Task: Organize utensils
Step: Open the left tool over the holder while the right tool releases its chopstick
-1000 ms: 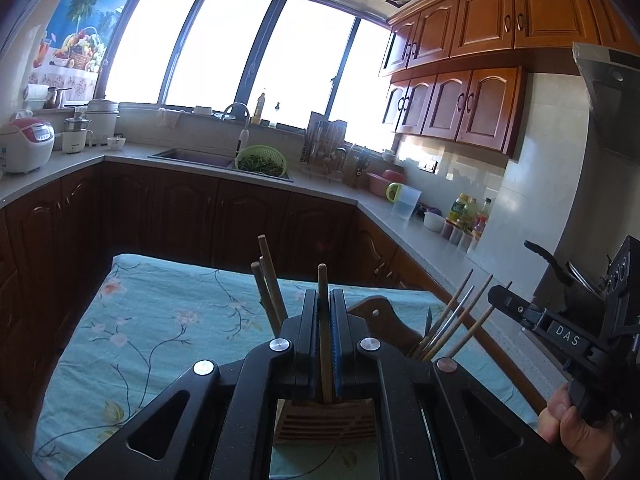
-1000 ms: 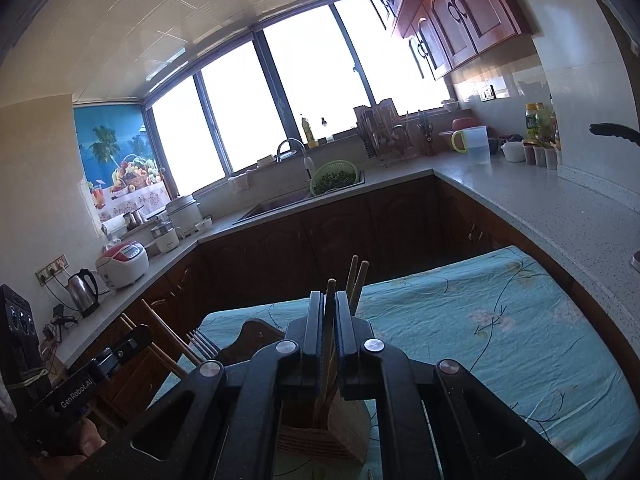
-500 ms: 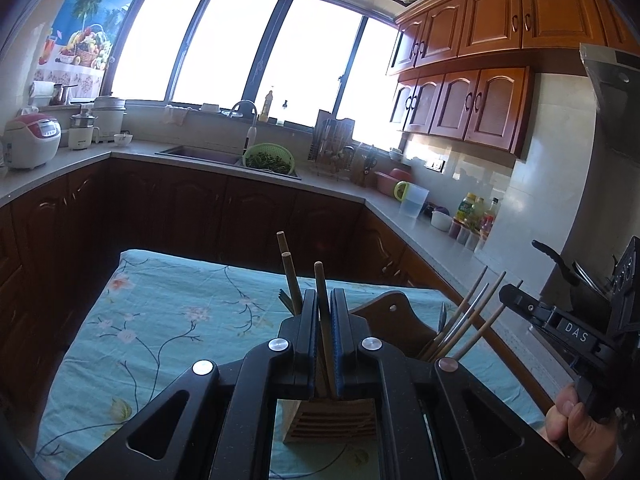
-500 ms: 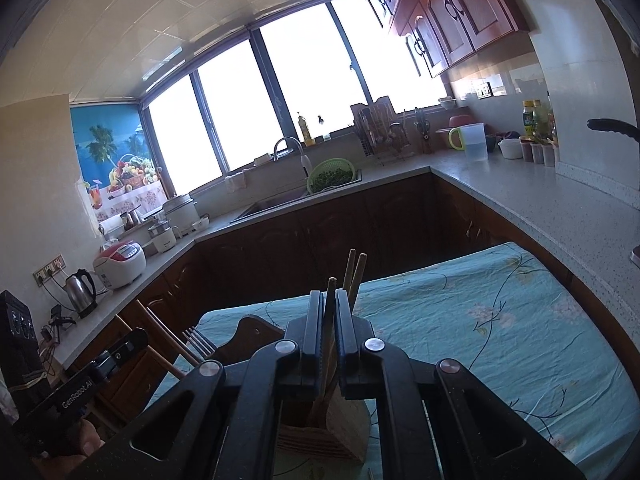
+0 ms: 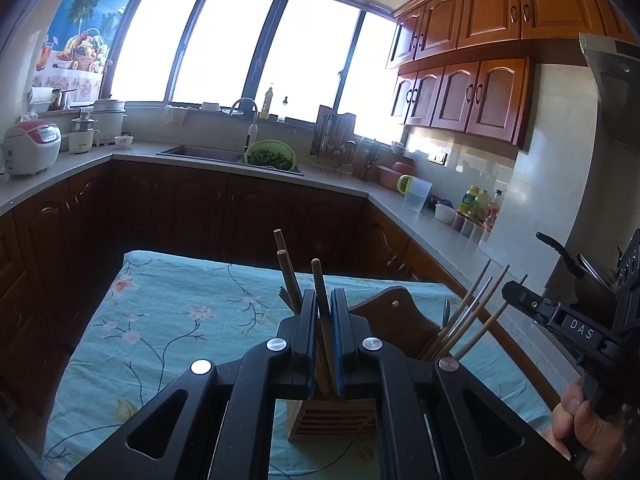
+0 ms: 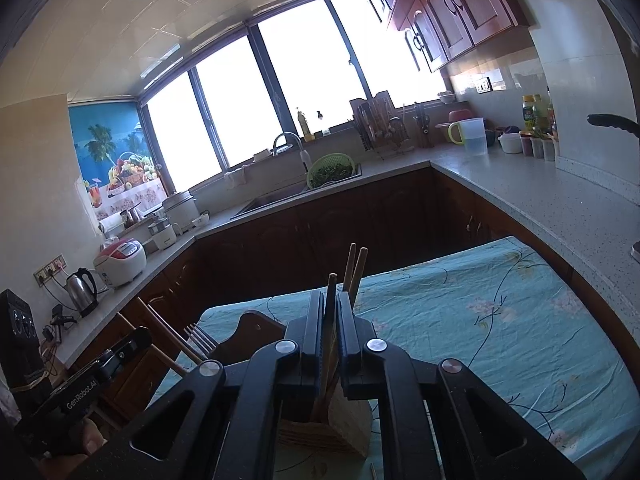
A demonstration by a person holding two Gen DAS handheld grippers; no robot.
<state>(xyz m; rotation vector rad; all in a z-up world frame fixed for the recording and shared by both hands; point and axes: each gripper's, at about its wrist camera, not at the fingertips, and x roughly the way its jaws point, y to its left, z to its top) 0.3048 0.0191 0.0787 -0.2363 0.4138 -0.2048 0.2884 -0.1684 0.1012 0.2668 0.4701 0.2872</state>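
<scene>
My left gripper (image 5: 324,300) is shut on a wooden chopstick (image 5: 319,280) that stands upright over a slatted wooden utensil holder (image 5: 334,418) on the table. Two other chopsticks (image 5: 286,276) and a fork stick up from that holder. My right gripper (image 6: 330,304) is shut on another chopstick (image 6: 331,286) above the same holder (image 6: 324,426), with two chopsticks (image 6: 356,266) behind it. A dark wooden holder (image 5: 394,316) to the right carries several chopsticks and cutlery (image 5: 468,316); it shows at left in the right wrist view (image 6: 248,332) with a fork (image 6: 200,338).
The table has a turquoise floral cloth (image 5: 168,320). Dark kitchen cabinets and a grey counter (image 6: 540,196) wrap around it, with a sink, a green colander (image 5: 270,154), a rice cooker (image 5: 30,148), a jug and bottles. A pan handle (image 5: 560,248) juts out at right.
Both grippers stay shut on their chopsticks above the slatted holder. The left wrist view has shifted a little, so the holder and its chopsticks sit slightly differently in frame.
</scene>
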